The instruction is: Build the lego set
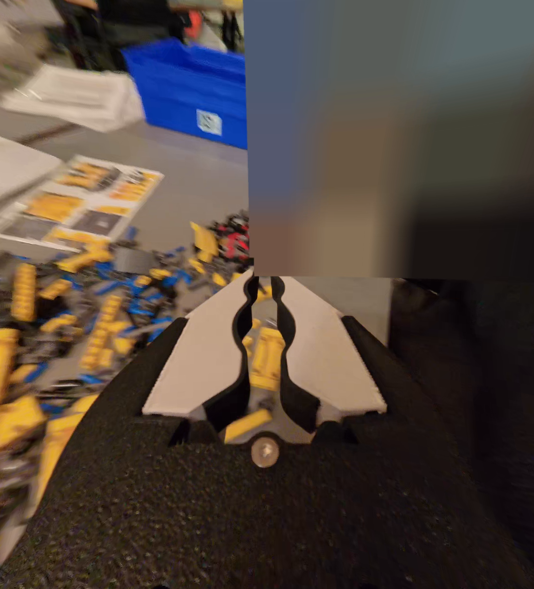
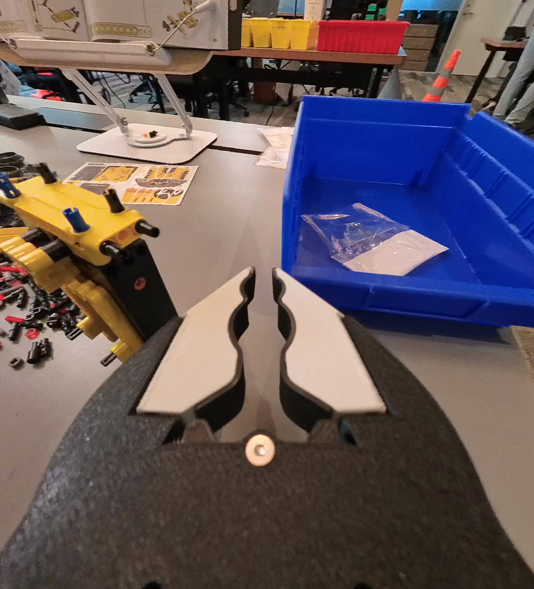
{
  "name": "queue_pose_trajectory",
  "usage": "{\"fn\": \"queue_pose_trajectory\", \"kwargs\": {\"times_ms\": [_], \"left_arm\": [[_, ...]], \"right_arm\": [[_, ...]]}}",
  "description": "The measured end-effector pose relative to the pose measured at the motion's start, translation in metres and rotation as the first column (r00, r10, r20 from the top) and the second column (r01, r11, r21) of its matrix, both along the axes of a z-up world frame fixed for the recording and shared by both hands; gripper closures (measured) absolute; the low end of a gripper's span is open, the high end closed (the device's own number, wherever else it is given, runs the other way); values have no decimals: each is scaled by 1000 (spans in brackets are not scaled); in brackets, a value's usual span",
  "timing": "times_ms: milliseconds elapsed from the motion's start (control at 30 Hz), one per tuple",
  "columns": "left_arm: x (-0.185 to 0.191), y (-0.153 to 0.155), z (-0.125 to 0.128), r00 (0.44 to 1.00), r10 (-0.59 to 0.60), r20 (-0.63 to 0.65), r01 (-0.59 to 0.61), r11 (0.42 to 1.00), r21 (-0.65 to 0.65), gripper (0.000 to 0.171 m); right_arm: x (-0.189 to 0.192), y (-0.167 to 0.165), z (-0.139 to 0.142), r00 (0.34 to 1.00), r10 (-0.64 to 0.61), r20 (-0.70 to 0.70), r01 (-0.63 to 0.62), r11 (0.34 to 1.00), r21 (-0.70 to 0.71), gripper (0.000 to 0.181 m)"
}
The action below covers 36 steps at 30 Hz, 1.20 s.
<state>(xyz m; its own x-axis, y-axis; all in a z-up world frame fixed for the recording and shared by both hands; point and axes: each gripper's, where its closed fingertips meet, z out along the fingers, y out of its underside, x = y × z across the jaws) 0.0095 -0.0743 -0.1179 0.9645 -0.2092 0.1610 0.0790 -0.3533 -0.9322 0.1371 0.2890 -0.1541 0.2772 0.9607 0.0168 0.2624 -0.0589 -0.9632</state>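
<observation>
Currently hovering left gripper [image 1: 263, 282], fingers narrowly apart and clamping nothing, over loose yellow and blue pieces [image 1: 100, 318] spreading toward 9 o'clock; probably risking scattering them, blur suggesting quick motion. Holding right gripper [image 2: 263, 274], fingers likewise slightly apart and empty, above grey table [image 2: 227, 223]; yellow assembly [image 2: 68, 216] crowding 10 o'clock, blue bin [image 2: 387, 296] standing at 2 o'clock, both risking a knock.

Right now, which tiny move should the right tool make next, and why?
Probably ease the right tool a little left, toward the yellow model. Its jaws stand slightly apart with nothing between them, over bare table; the model is the nearest thing, and the blue bin holds only a plastic bag.
</observation>
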Motion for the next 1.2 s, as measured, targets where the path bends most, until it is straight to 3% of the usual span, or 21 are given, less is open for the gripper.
{"fn": "queue_pose_trajectory", "kwargs": {"times_ms": [167, 300, 667, 1200], "left_arm": [[60, -14, -55, 995, -102, -6, 99, 973, -207, 165], [73, -20, -77, 984, -152, -90, 118, 944, -307, 165], [79, -17, -105, 974, -180, -136, 115, 915, -386, 165], [64, -11, -105, 975, -115, -192, 36, 927, -374, 165]], "right_arm": [[2, 0, 6, 999, 10, -50, -11, 999, -33, 171], [4, -2, 11, 994, 29, -101, -36, 997, -66, 171], [7, -1, 15, 990, 31, -135, -42, 996, -81, 171], [6, -2, 14, 992, 24, -121, -31, 998, -59, 171]]}}
